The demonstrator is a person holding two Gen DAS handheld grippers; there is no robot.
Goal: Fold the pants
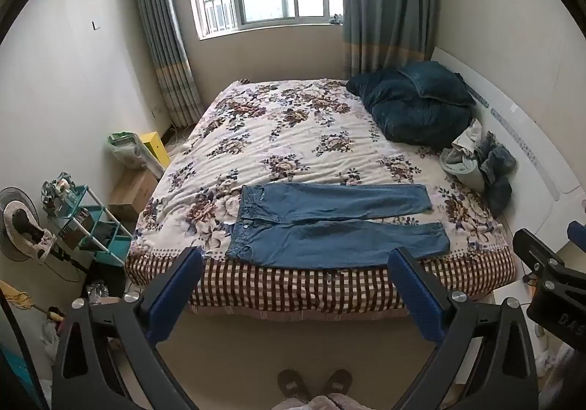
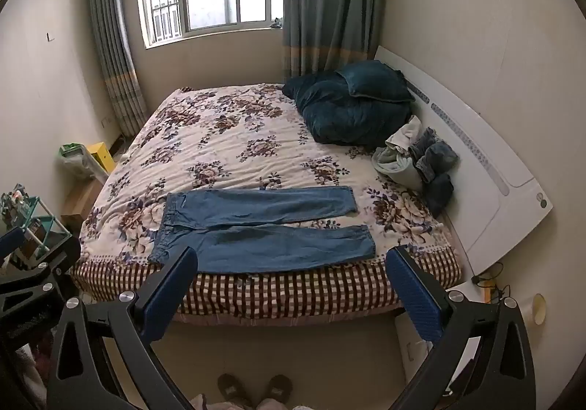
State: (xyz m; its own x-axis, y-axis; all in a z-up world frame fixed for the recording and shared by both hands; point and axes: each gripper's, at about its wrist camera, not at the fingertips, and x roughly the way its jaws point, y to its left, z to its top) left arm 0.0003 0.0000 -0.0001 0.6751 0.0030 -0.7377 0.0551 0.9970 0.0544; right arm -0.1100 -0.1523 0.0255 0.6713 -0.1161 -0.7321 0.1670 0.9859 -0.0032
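Jeans [image 1: 329, 223] lie flat on bed [image 1: 293, 139], unfolded, along the near edge, waistband at 9 o'clock, leg hems at 3 o'clock. Legs are splayed apart, with a gap widening toward the hems. The near leg's edge sits right at the mattress edge, just above the checked valance [image 1: 311, 285].

Left gripper [image 1: 295, 285] is held wide, nothing in it, hovering off the bed over the floor, well short of the denim. Right gripper [image 2: 289, 283] likewise is spread wide and empty, also back from the bed. Its body shows in the left view at 3 o'clock. No fold started, by the look of it.

Risks, judged from here:
- The near leg is at the mattress edge; a pull toward 6 o'clock likely drags the jeans off onto the floor.
- Splayed legs mean folding leg over leg without squaring first probably gives skewed hems and a crooked stack.
- Denim is stiff and heavy; a shallow pinch at a hem or waistband corner may slip mid-lift, and the fold collapses.
- The floral quilt [image 1: 285, 124] is soft and rumpled; a low pinch could grab quilt along with denim and pull the bedding up.
- Clothes pile [image 1: 476, 161] at 2 o'clock near the headboard [image 1: 527, 139] and dark pillows [image 1: 417, 106] at 1 o'clock are well apart from the jeans, so snag risk is low unless the hems swing far that way.
- The grippers start close together; crossing paths could cause a knock.
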